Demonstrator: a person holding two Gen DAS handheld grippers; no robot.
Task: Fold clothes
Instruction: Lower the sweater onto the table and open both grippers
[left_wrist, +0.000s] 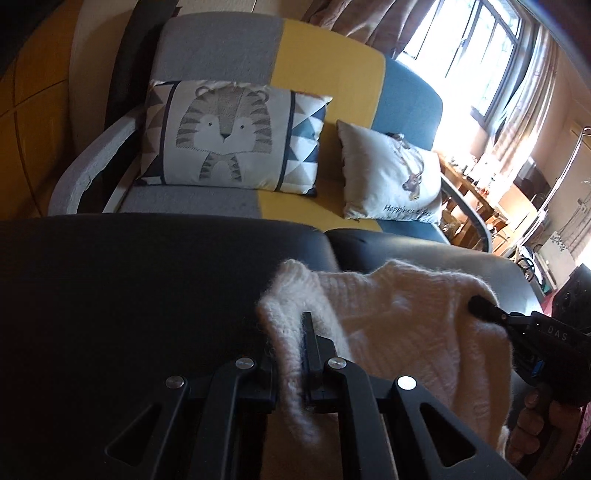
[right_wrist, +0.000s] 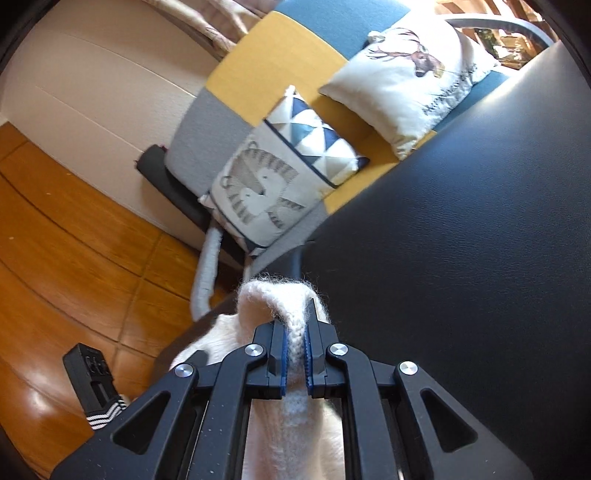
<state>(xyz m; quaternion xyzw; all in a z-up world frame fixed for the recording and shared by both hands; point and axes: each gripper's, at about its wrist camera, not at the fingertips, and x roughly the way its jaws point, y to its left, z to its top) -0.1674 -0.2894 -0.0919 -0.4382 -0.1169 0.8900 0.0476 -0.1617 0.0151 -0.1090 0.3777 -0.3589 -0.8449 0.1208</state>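
Left tongs (left_wrist: 295, 332): clenched on a fuzzy edge of the white sweater (left_wrist: 399, 325); fabric runs between the pads and hangs down past the linkage. No bare gap between pads and knit shows.

Right tongs (right_wrist: 295, 332): clenched on another thick knitted edge of the sweater (right_wrist: 273, 299), blue pad linings pressed against the knit on both sides. In the left wrist view the right tongs (left_wrist: 480, 306) bite the sweater's right edge, so the garment spans between the two tongs. A hand (left_wrist: 532, 424) grips the handle below.

Sweater lies low over the black bench (left_wrist: 129, 288), near its right half; a seam in the bench top runs just beyond the sweater. The left half of the bench is bare and dark. The far bench edge borders the sofa (left_wrist: 325, 70); the left edge drops to wood floor (right_wrist: 66, 229).

On the floor beside the bench: a small black device (right_wrist: 90, 373) with a striped strap.

Sofa, panels grey, yellow, blue, carries two cushions: tiger cushion (left_wrist: 229, 136) at left, deer cushion (left_wrist: 391, 173) at right, apart from each other.

Writing: "DAS" on the right tongs' body; "Happiness" on the deer cushion, rest unreadable.

Far right: a bright window (left_wrist: 480, 59) with curtains.
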